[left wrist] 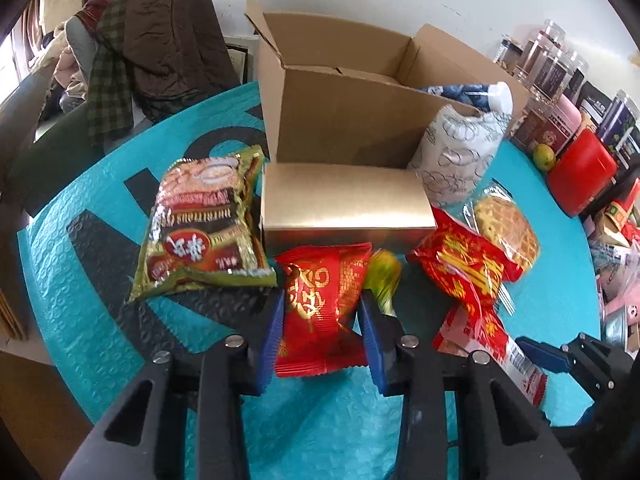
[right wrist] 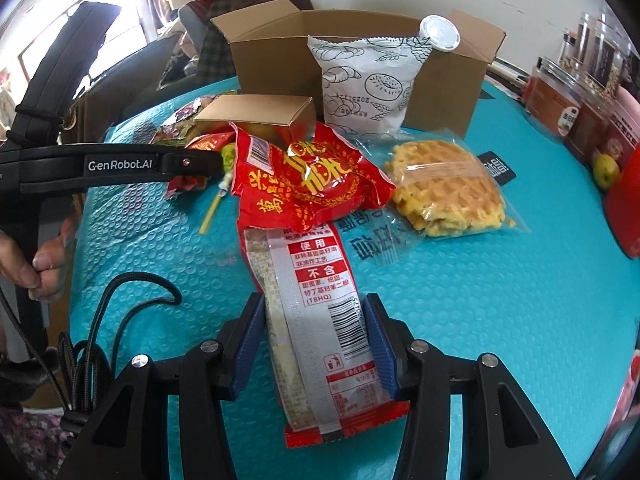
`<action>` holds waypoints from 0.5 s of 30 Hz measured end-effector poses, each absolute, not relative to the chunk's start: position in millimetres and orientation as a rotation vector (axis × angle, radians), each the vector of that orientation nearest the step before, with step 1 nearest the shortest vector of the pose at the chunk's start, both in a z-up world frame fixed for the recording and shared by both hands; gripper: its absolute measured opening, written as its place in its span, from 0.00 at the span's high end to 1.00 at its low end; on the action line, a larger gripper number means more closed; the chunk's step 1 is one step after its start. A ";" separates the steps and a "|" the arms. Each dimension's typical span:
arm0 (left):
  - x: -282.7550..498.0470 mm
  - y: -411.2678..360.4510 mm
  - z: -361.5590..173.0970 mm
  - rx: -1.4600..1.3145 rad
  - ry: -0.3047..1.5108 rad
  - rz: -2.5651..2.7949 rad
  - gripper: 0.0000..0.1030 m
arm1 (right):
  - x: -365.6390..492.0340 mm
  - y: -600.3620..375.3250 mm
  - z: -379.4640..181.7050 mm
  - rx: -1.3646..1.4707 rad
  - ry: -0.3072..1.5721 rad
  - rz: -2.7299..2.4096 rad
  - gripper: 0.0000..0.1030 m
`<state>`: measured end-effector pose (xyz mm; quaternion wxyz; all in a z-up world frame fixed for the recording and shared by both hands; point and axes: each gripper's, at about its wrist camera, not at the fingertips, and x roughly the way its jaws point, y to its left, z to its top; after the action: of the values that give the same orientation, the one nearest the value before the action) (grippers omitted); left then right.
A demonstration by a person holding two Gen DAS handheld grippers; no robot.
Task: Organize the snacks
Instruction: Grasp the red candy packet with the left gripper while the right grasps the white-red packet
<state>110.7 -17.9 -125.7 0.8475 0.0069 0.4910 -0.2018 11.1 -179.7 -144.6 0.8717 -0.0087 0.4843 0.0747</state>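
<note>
My left gripper (left wrist: 322,300) is shut on a red snack packet (left wrist: 320,320) with gold print, its blue pads pressing both sides. My right gripper (right wrist: 314,300) is shut on a long red-and-silver packet (right wrist: 312,344) lying on the teal mat. Beyond it lie a crumpled red packet (right wrist: 308,176), a waffle in clear wrap (right wrist: 444,188) and a green lollipop (right wrist: 228,156). A green noodle packet (left wrist: 204,220) and a small gold box (left wrist: 344,200) sit before the open cardboard box (left wrist: 340,120). A white bread bag (left wrist: 456,156) leans on that box.
Jars (left wrist: 560,64), a red container (left wrist: 580,168) and a green fruit (left wrist: 543,156) line the mat's right side. Clothes (left wrist: 132,52) pile up at the back left. A white-capped bottle (right wrist: 440,32) stands in the box. A hand (right wrist: 36,264) and a black cable (right wrist: 120,300) are at left.
</note>
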 end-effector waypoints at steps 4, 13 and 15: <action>100.3 -17.1 -124.6 0.024 1.043 -0.434 0.64 | 7.0 -178.8 -142.5 -0.023 1.016 0.152 0.52; 64.1 -17.3 -123.3 0.053 1.074 -0.481 0.64 | -7.2 -175.9 -137.9 -0.039 1.035 0.156 0.52; 55.1 -19.0 -122.3 0.064 1.079 -0.492 0.64 | -11.0 -176.7 -138.4 -0.044 1.039 0.157 0.52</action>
<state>55.1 -19.0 -122.3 0.8289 0.0302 0.5081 -0.2320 -10.9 -176.7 -138.4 0.8648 -0.0211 0.4960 0.0749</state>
